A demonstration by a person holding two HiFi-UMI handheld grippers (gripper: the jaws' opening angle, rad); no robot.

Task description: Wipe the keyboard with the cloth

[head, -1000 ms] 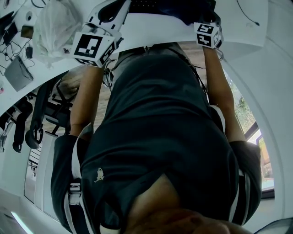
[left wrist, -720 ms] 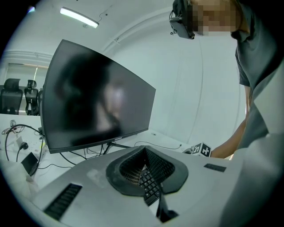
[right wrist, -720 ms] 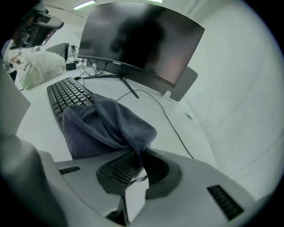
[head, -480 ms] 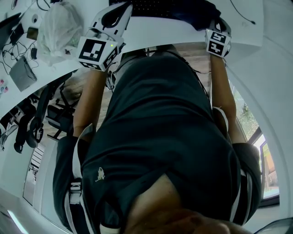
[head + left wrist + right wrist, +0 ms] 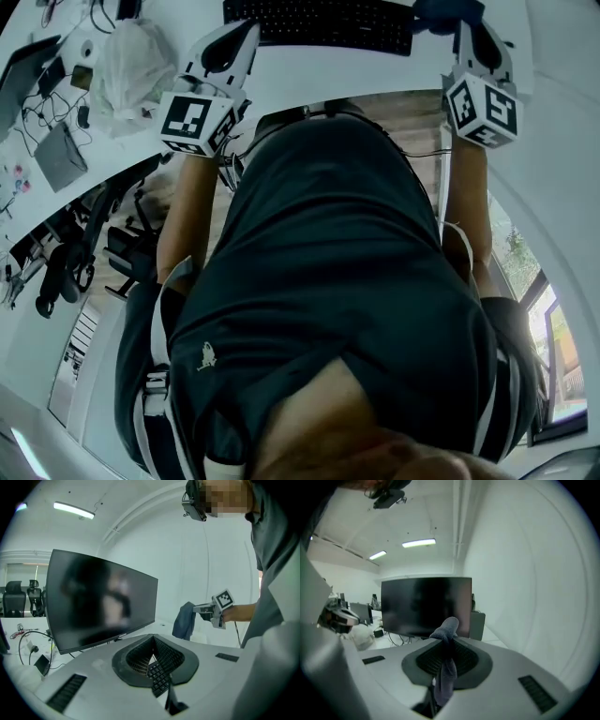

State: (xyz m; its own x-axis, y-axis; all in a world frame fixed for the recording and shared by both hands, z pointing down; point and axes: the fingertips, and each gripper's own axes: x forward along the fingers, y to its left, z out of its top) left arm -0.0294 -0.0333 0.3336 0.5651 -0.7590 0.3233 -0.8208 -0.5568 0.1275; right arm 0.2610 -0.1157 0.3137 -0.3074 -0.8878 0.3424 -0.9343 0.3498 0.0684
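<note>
Right tool (image 5: 446,645) held aloft clenches the cloth (image 5: 446,627); left tool (image 5: 152,652) clenched empty.

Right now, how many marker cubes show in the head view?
2. One cube on the left tool, near the white bag; the other on the right tool, holding the cloth. None seems hidden.

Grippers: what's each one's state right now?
Left gripper: shut, holding nothing.
Right gripper: shut on the cloth.

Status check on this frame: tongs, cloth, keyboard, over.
Left tongs shut, empty. Right tongs shut on cloth, hanging by right end of keyboard. Nothing seen blocking keys.
</note>
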